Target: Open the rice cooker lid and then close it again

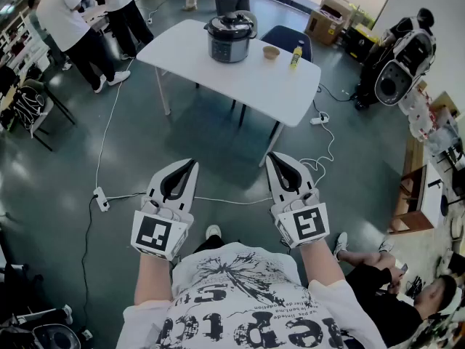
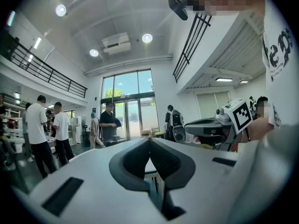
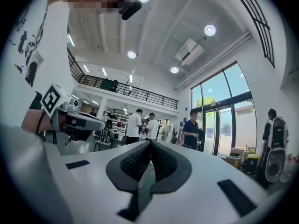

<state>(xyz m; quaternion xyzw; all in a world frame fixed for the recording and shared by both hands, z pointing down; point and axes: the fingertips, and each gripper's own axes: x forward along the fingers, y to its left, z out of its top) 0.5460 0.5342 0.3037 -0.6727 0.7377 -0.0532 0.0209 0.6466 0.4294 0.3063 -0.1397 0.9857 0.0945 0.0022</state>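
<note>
A silver rice cooker (image 1: 229,38) with a black lid, lid down, stands on the far side of a white table (image 1: 240,78), well ahead of me. My left gripper (image 1: 191,165) and right gripper (image 1: 273,158) hover side by side at waist height, far short of the table, both pointing level toward it. Each is shut with nothing between its jaws. In the left gripper view my left gripper (image 2: 150,139) shows its tips touching, and the right gripper's marker cube (image 2: 243,113) stands off to the right. In the right gripper view my right gripper (image 3: 150,143) is pressed together too.
A small bowl (image 1: 271,51) and a yellow bottle (image 1: 296,55) sit on the table right of the cooker. A chair (image 1: 287,41) stands behind it. Cables and a power strip (image 1: 101,198) lie on the floor. People stand at the far left; another person (image 1: 392,297) sits at the lower right.
</note>
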